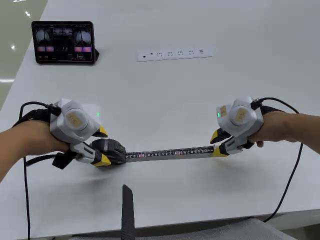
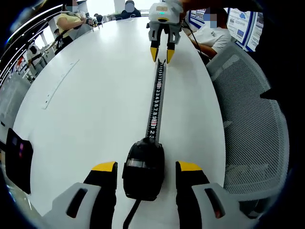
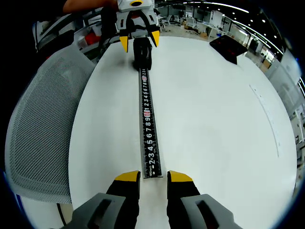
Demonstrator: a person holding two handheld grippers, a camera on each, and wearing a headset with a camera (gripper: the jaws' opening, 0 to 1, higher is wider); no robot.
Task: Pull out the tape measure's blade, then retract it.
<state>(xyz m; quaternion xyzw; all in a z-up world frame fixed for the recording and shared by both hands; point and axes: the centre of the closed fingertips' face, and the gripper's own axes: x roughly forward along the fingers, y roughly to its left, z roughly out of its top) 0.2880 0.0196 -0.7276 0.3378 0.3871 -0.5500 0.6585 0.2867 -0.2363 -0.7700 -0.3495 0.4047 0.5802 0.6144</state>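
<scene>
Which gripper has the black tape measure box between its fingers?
The left gripper: the black case sits between its fingers. The right gripper has just the blade's end between its own.

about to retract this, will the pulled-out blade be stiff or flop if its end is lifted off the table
The blade is probably fairly stiff: it runs dead straight from the case to the right gripper. It looks thin and narrow, so likely light, and may buckle if lifted far.
</scene>
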